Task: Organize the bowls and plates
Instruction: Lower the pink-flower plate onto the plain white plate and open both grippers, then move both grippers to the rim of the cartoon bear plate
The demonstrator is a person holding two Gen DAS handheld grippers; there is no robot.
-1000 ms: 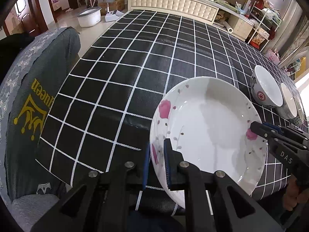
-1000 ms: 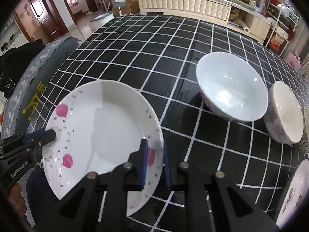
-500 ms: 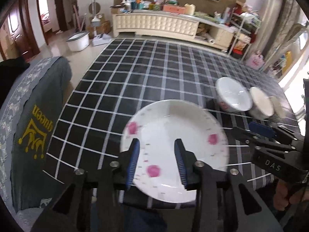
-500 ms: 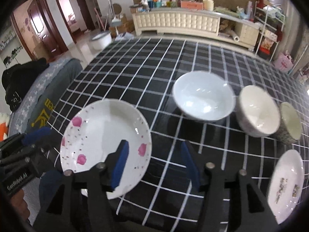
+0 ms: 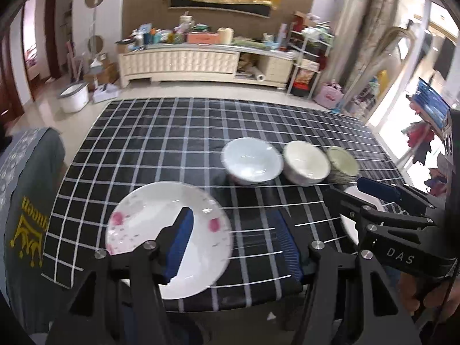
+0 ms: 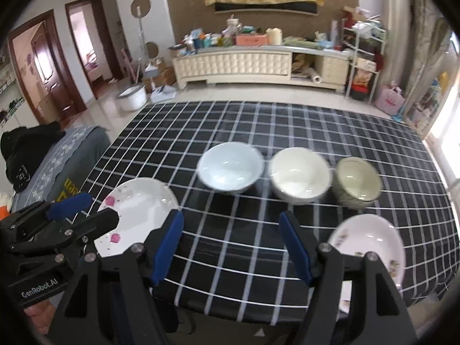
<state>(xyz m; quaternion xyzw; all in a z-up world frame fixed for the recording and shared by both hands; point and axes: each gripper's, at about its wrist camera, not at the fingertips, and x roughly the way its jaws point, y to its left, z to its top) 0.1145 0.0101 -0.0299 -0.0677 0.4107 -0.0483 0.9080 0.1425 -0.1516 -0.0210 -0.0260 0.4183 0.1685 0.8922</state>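
The table [image 6: 287, 120] has a black cloth with white lines. A white plate with pink flowers [image 6: 138, 215] lies flat near the front left corner of the table. Another plate with small brown marks [image 6: 371, 238] lies near the front right corner. Three bowls stand in a row across the middle. The pale blue bowl [image 6: 230, 169] is on the left, the cream bowl [image 6: 299, 175] is in the middle, and the small greenish bowl [image 6: 356, 182] is on the right. The bowls sit just beside each other.

The left hand-held gripper [image 5: 233, 241] hangs above the front edge of the table, over the pink flower plate. Its blue fingers are wide apart and hold nothing. The right hand-held gripper [image 6: 230, 247] hangs above the front edge too, between the two plates. It is also wide apart and holds nothing.
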